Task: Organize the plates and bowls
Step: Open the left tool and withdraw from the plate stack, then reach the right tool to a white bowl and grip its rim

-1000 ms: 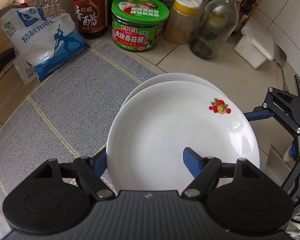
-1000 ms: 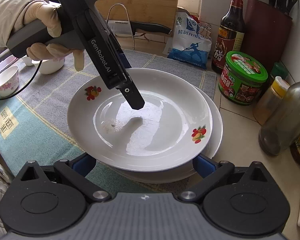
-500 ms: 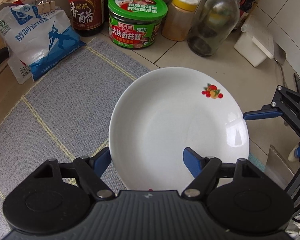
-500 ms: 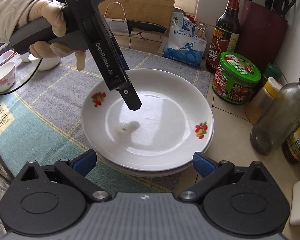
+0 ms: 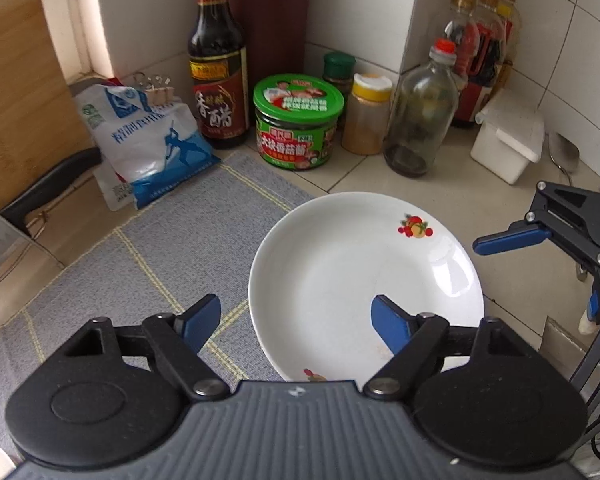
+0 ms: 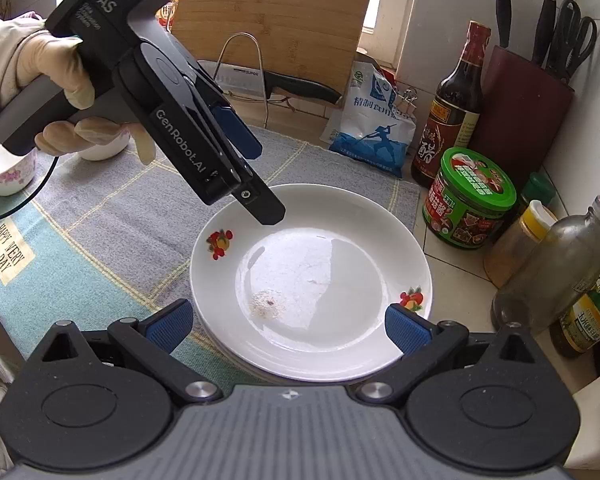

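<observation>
Plates (image 5: 340, 280) sit stacked at the mat's (image 5: 148, 264) corner in my left wrist view, beside the jar (image 5: 298, 120); my left gripper (image 5: 296, 320) hangs above them, jaws opening and pinching nothing. From my right wrist view, my right gripper (image 6: 286, 326) stands spread wide, straddling the stack's near rim without touching, while my gloved hand (image 6: 56, 80) holds the left gripper over the far rim.

Plate (image 6: 340, 248): glossy white glazed ceramic w/ small rough speck. Mat (image 5: 148, 240): matt woven cloth. Counter (image 5: 452, 184): smooth tile. Cutting board (image 6: 276, 20): wood. Bottle (image 5: 420, 120): clear glass, plastic cap.
</observation>
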